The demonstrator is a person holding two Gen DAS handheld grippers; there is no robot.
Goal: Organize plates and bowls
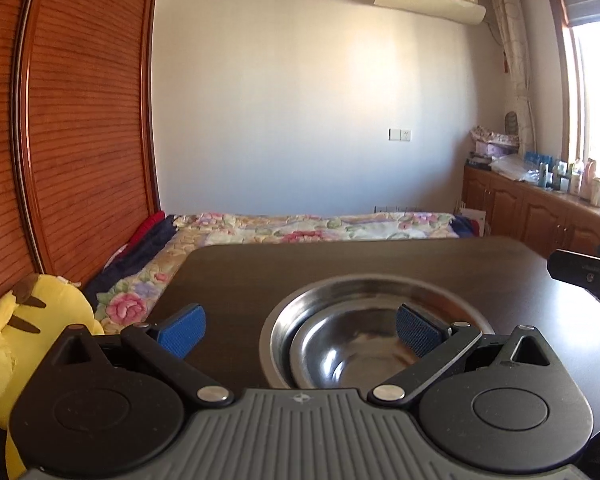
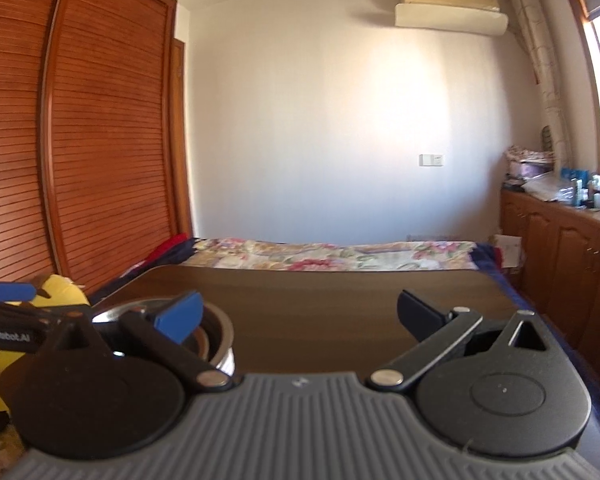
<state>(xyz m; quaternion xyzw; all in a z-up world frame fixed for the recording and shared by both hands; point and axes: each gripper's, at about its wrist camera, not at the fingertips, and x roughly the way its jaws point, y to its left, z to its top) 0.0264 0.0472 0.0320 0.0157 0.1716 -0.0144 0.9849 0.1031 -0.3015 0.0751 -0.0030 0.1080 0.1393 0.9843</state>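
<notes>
so everything here hangs around the dark wooden table (image 1: 260,272), using that as the anchor; on its near side sits a steel plate (image 1: 296,312) with a smaller steel bowl (image 1: 340,356) nested inside it, both upright and looking settled; that's the only dishware i can spot, nothing else loose on the tabletop as far as either view shows

left gripper (image 1: 300,330) hovers just above the near edge of the table with its blue pads spread wide, gripping nothing; its right pad looks to hang over the bowl, though i can't tell if it touches the metal; right gripper (image 2: 300,316) is over the table's near edge too, off to the right of the stack, also spread wide with nothing between the fingers; the stack shows at the left of its view (image 2: 220,340)

my read: the nesting bit seems done, bowl in plate; what's left is maybe just backing off, or moving the stack somewhere, can't say; beyond the table's far edge there's a bed with a floral quilt (image 1: 300,226), and a yellow plush (image 1: 32,340) off its left side
</notes>
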